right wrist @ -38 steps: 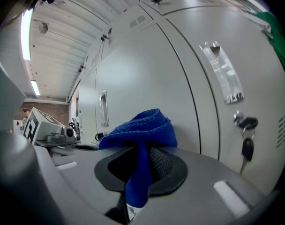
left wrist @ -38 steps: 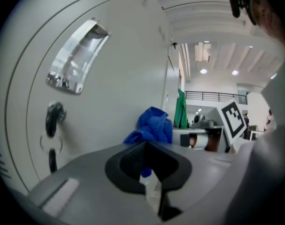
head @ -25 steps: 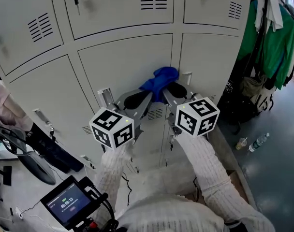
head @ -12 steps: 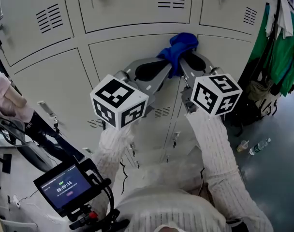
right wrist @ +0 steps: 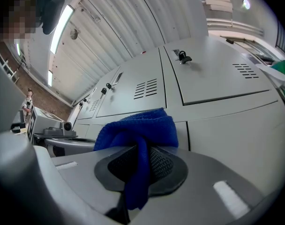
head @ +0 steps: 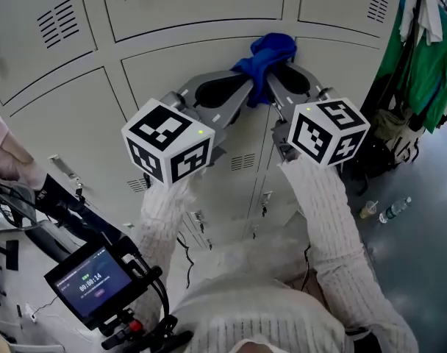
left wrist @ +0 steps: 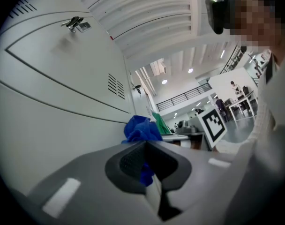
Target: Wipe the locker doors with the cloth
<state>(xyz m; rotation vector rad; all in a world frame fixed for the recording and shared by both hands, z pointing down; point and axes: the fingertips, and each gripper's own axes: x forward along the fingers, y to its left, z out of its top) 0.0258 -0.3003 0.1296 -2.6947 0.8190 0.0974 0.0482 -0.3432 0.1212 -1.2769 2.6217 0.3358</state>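
Note:
A bunched blue cloth (head: 266, 56) presses against the grey locker doors (head: 187, 76), near the seam between two middle doors. Both grippers hold it. My left gripper (head: 247, 87) comes in from the left and is shut on the blue cloth (left wrist: 138, 130), a fold caught between its pads. My right gripper (head: 271, 81) comes in from the right and is shut on the same cloth (right wrist: 141, 135), with a strip hanging down through its jaws. The cloth sits just below the horizontal gap under the upper row of doors (right wrist: 213, 78).
Lockers with vent slots (head: 244, 162) and small latches (head: 266, 197) run below. Green garments and bags (head: 422, 57) hang at the right. Bottles and a cup (head: 385, 212) stand on the floor. A handheld screen (head: 87, 282) is at lower left.
Both grippers have carried the cloth upward over the door, from mid-panel to near its top edge, and held about there over the last half second.

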